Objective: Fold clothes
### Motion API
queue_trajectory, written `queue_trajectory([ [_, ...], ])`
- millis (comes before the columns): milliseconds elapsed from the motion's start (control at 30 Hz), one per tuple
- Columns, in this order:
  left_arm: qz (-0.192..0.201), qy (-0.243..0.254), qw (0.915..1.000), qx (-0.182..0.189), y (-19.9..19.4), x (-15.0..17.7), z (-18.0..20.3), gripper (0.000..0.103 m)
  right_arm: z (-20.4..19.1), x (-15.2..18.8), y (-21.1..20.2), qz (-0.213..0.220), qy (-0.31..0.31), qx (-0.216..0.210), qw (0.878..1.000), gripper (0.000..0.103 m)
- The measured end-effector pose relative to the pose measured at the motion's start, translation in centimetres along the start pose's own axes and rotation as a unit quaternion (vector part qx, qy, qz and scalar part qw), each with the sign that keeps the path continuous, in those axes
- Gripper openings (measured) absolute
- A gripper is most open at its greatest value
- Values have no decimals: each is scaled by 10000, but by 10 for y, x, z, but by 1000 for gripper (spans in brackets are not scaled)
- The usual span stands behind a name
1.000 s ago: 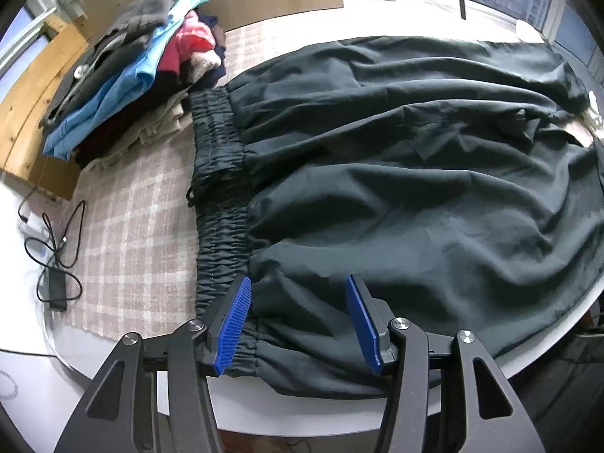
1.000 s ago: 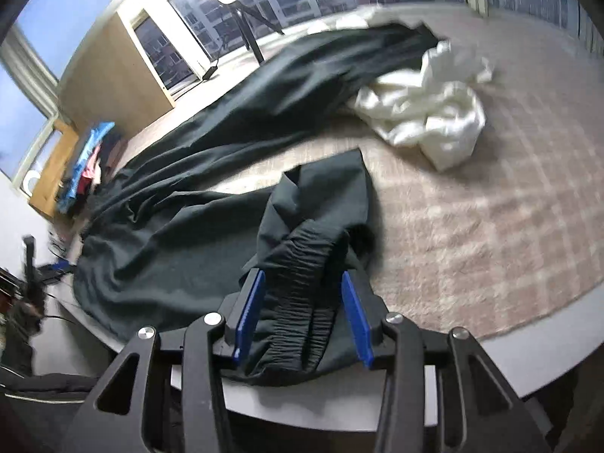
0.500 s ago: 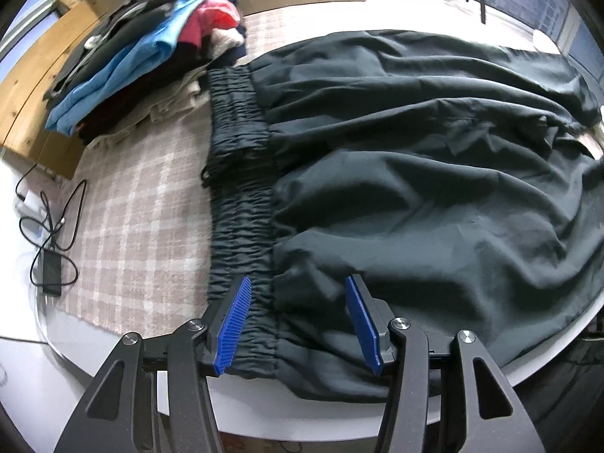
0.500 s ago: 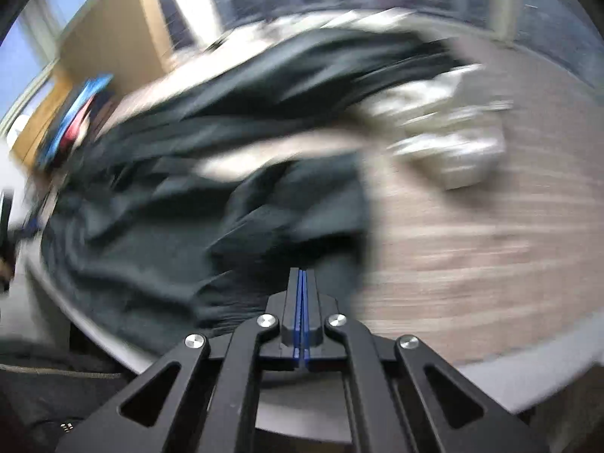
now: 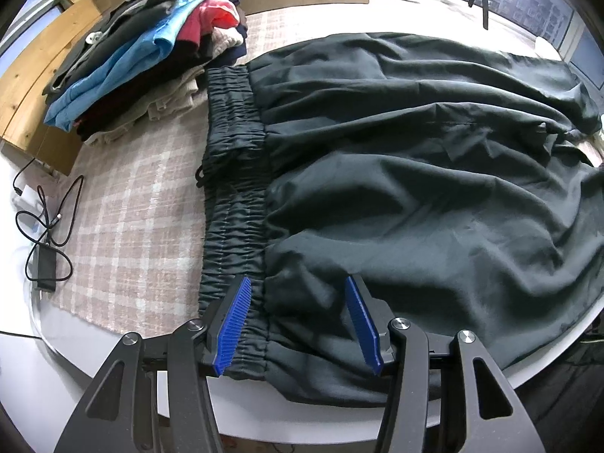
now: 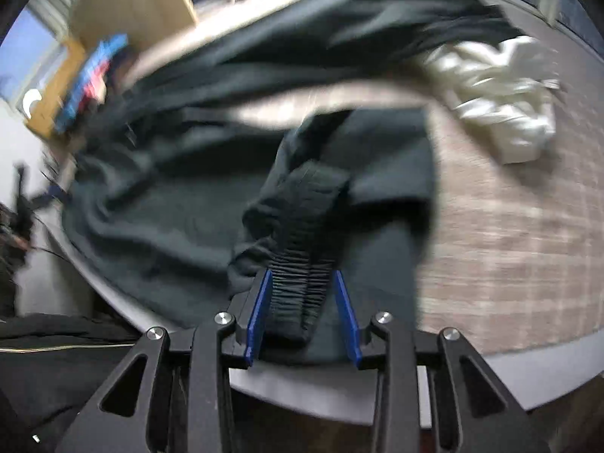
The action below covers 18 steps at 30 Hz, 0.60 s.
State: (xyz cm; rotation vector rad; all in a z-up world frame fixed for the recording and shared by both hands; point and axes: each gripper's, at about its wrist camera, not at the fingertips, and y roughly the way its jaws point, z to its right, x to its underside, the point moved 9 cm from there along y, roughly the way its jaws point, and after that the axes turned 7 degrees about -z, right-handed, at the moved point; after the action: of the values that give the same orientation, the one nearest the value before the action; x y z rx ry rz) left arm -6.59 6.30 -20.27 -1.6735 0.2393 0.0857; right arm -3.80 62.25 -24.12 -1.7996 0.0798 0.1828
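Observation:
Dark trousers lie spread on the round table, with the elastic waistband at the left. My left gripper is open, its blue pads on either side of the waistband's near corner, just above the cloth. In the blurred right wrist view the trousers stretch away to the left. A ribbed cuff of one leg lies bunched between the pads of my right gripper, which stands open around it.
A stack of folded clothes sits at the far left on a plaid cloth. A charger and cables lie at the left edge. A crumpled white garment lies far right. The table edge is close below.
My right gripper was shut half a second ago and now stands open around the cuff. My left gripper has moved slightly closer along the waistband and stays open.

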Motion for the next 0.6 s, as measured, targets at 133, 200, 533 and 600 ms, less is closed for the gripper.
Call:
queue_trajectory([
  [133, -41, 6, 10000, -24, 1, 2, -1, 50, -18, 2, 16, 124, -547, 515, 9971, 33],
  [200, -54, -2, 10000, -37, 1, 3, -3, 50, -19, 5, 12, 152, -677, 528, 9962, 23],
  [533, -49, -101, 9999, -84, 0, 4, -12, 50, 173, 16, -123, 883, 1086, 2715, 9522, 23],
  [600, -32, -113, 9999, -78, -1, 5, -12, 50, 219, 25, -125, 617, 1440, 3094, 9379, 27],
])
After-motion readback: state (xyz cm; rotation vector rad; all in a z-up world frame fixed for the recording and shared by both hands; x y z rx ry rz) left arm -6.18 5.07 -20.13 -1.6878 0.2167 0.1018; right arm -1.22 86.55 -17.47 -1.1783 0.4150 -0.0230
